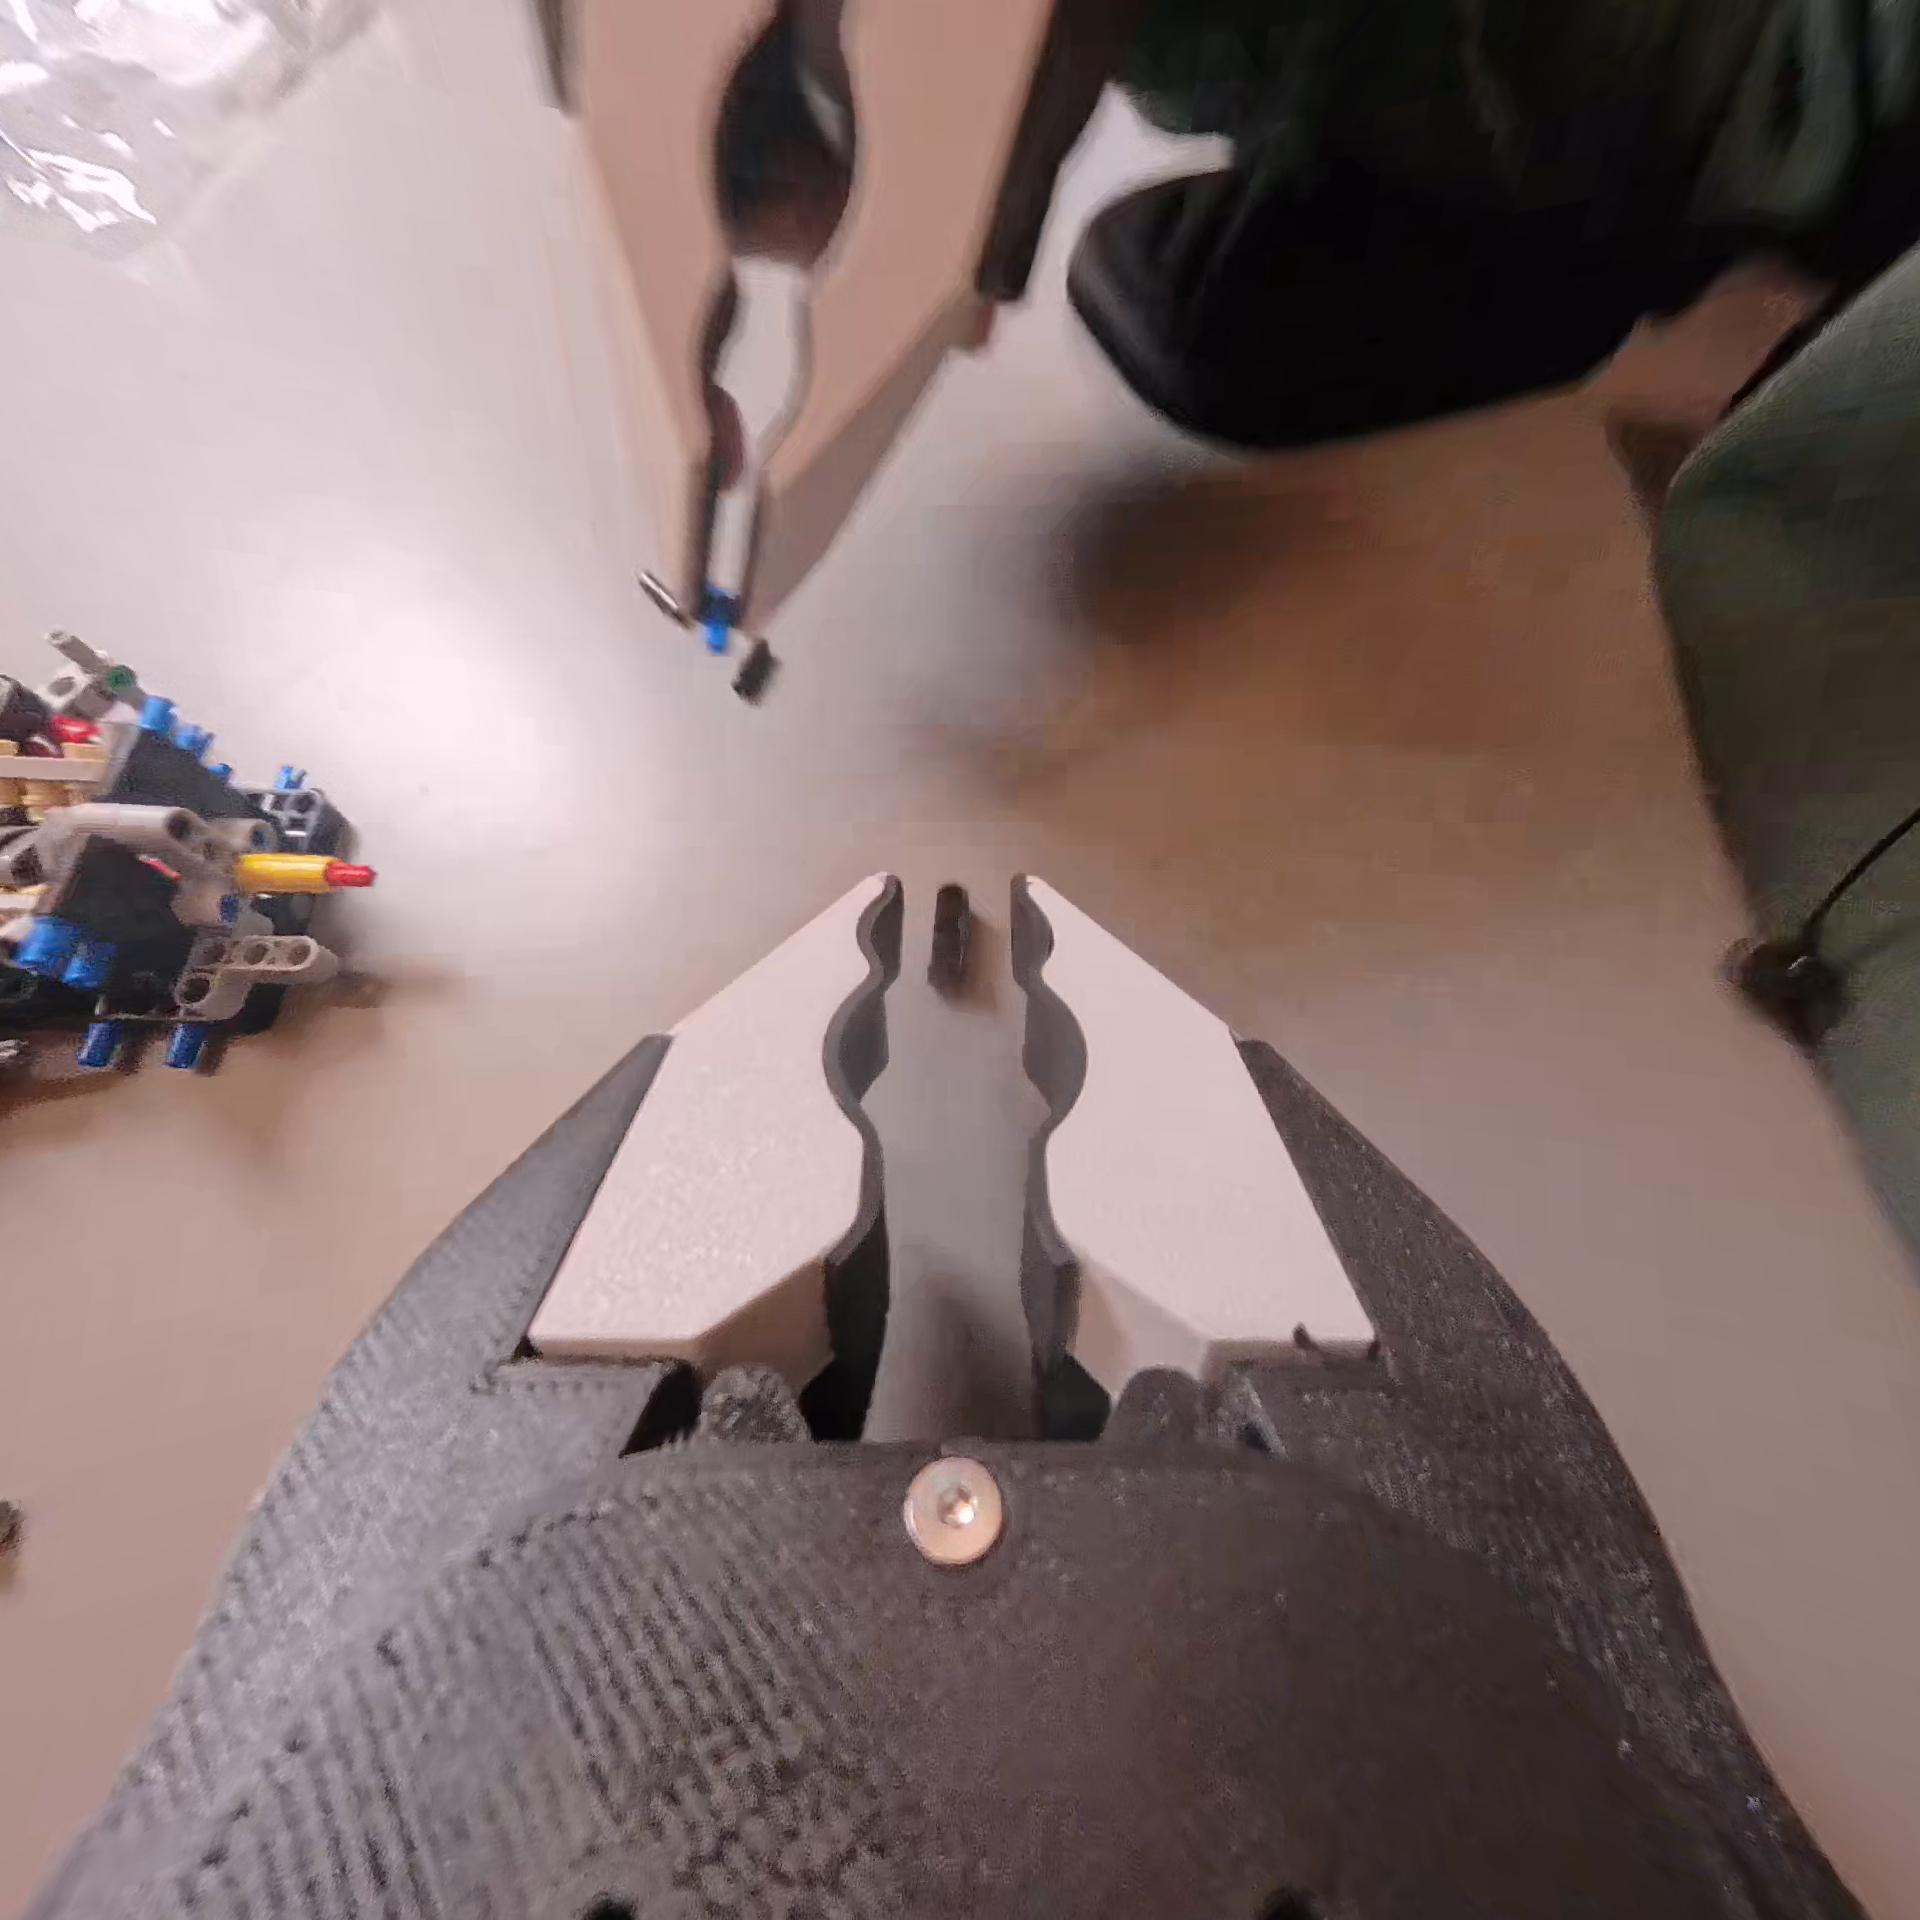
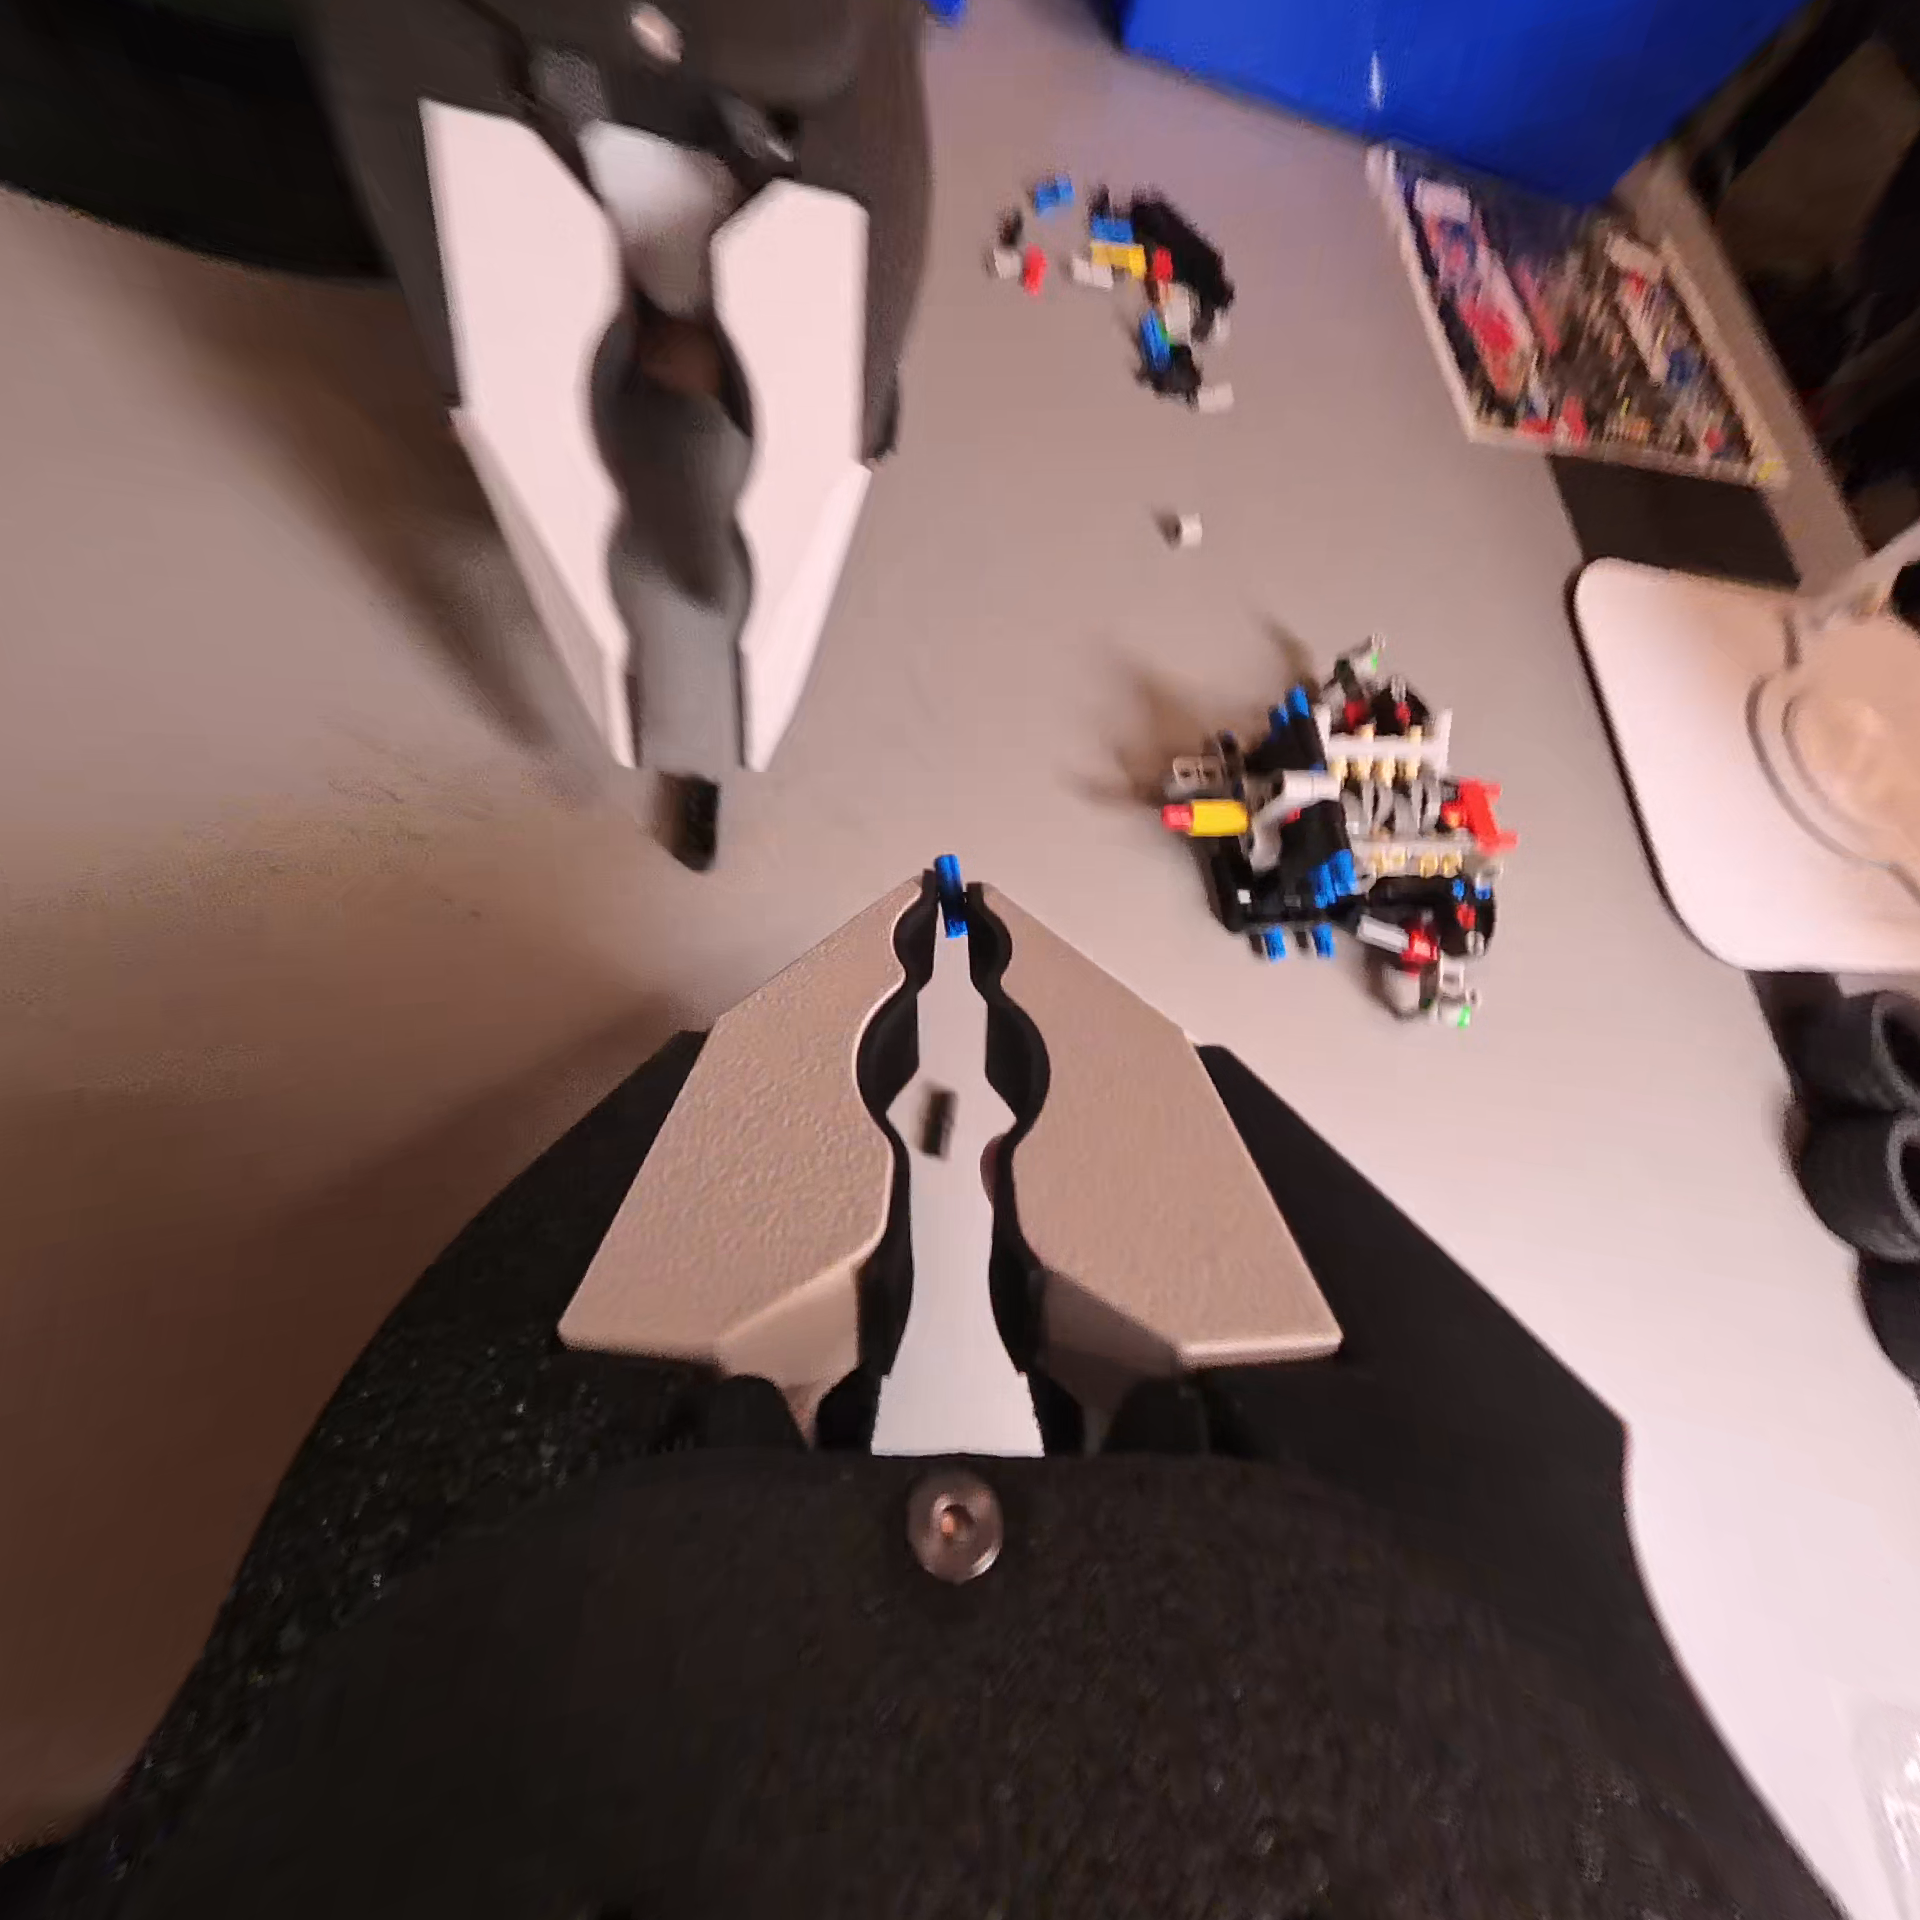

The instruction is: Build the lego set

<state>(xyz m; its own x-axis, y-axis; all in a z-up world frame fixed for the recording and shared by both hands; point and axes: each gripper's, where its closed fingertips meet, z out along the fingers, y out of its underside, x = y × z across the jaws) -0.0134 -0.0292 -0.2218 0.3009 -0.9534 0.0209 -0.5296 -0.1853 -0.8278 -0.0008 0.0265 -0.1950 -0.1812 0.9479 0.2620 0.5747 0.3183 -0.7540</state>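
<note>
My right gripper is shut on a small blue pin that sticks out past its tips, held above the table. It also shows in the left wrist view, with the blue pin at its tips. A small black piece lies on the table under it. My left gripper is open, with another small dark piece on the table in the gap between its tips. The part-built lego model stands to the right; in the left wrist view it is at the left edge.
A pile of loose pieces and a single grey piece lie farther back. A printed booklet, a blue box, a white tray and black tyres are at the right. A person's green sleeve is near. Across from one pair of fingers to the other is roughly 7 centimeters.
</note>
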